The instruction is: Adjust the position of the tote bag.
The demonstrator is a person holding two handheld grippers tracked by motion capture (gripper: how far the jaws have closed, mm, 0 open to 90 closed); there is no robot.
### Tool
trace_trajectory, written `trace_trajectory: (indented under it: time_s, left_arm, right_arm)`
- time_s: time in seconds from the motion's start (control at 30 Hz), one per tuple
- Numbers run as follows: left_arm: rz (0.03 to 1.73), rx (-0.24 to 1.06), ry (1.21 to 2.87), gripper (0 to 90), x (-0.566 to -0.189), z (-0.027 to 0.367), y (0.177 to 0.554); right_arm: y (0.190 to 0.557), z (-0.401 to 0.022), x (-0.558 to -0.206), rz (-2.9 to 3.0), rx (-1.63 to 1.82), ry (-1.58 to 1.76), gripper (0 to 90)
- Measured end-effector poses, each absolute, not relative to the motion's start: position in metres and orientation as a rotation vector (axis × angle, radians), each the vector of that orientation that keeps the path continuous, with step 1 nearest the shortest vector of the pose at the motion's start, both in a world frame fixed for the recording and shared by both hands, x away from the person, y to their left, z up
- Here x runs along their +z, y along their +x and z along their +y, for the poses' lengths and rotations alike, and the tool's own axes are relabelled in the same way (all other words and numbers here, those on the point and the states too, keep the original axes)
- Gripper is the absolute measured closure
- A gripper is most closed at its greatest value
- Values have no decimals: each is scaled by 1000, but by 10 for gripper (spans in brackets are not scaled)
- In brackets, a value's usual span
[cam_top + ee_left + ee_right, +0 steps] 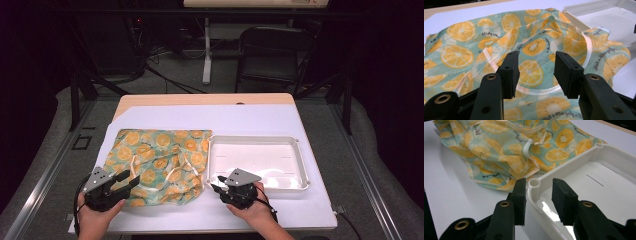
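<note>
1. At the near edge of the table (310, 210), the left claw (122, 181) hovers released over the crumpled cloth (160, 162); closing here could pinch only its thin trim (584, 50) and let the fabric slide out.
2. Beside it, the right claw (218, 186) stands released astride the near left corner of the tray (300, 165); clenching there could tip or drag the tray.
3. Farther off, the cloth touches the tray's left wall, so pulling either one could shift the other.
</note>
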State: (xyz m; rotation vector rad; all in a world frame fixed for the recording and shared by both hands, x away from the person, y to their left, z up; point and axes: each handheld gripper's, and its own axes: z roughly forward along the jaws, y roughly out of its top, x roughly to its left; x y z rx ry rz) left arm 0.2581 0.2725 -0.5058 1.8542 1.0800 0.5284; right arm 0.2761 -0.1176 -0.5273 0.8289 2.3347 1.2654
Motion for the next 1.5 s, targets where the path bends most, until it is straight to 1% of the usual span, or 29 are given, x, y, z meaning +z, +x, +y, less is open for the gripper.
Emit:
trace_trajectory:
  time_s: [0.33,0.4,0.6,0.97,1.03,1.27,1.33,1.5]
  left_arm:
    - [1075,515,1919,548,-508,285,249]
    - [1077,512,1927,548,-509,286,247]
    - [1094,537,1979,532,-512,286,239]
    - [1142,569,1964,527,-513,293,230]
    - [1144,572,1966,527,-513,294,229]
    - [1153,576,1963,528,-514,295,224]
    - [1158,581,1962,528,-514,296,224]
    - [1164,584,1961,527,-514,296,222]
  right_arm:
    - [280,-106,-528,2344,1285,789,611]
    - [283,-103,-528,2355,1295,777,631]
    - [286,-98,-525,2375,1304,773,637]
    - [284,-83,-520,2399,1320,658,709]
    - [283,-82,-520,2406,1312,648,710]
    - [278,-68,-519,2422,1310,563,698]
    - [276,-62,-519,2445,1300,528,667]
    - [274,-53,-523,2471,1288,495,630]
